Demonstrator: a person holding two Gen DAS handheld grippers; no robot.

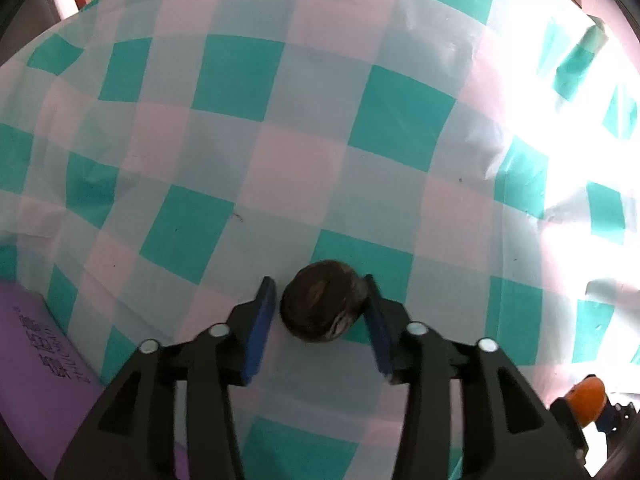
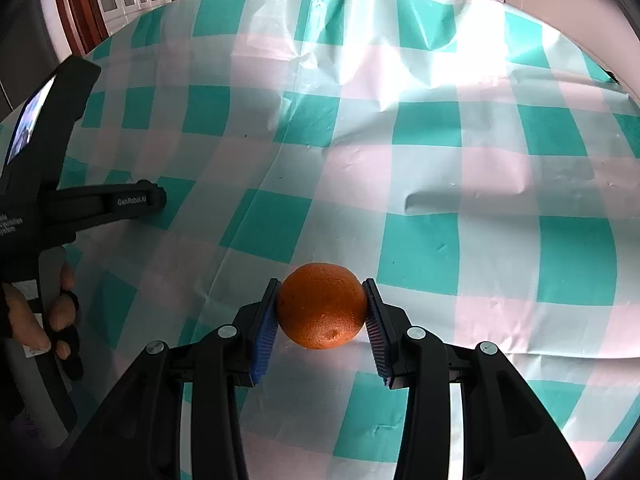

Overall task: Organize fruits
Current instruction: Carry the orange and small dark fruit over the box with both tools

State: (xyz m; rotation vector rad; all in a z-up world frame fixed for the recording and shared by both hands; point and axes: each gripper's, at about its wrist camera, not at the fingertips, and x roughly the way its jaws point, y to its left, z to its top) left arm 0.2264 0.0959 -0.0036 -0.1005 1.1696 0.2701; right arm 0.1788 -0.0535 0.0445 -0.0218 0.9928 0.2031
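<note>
Only partly visible, orange [image 1: 586, 400] at left-view corner.

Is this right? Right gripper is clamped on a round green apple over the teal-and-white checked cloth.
Not quite. The right wrist view shows the right gripper clamped on a round orange fruit, not a green apple. It is over the teal-and-white checked cloth, as stated.

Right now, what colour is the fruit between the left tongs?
Dark brown, almost black, unlike the orange in the right tongs. Left wrist view shows it best.
</note>
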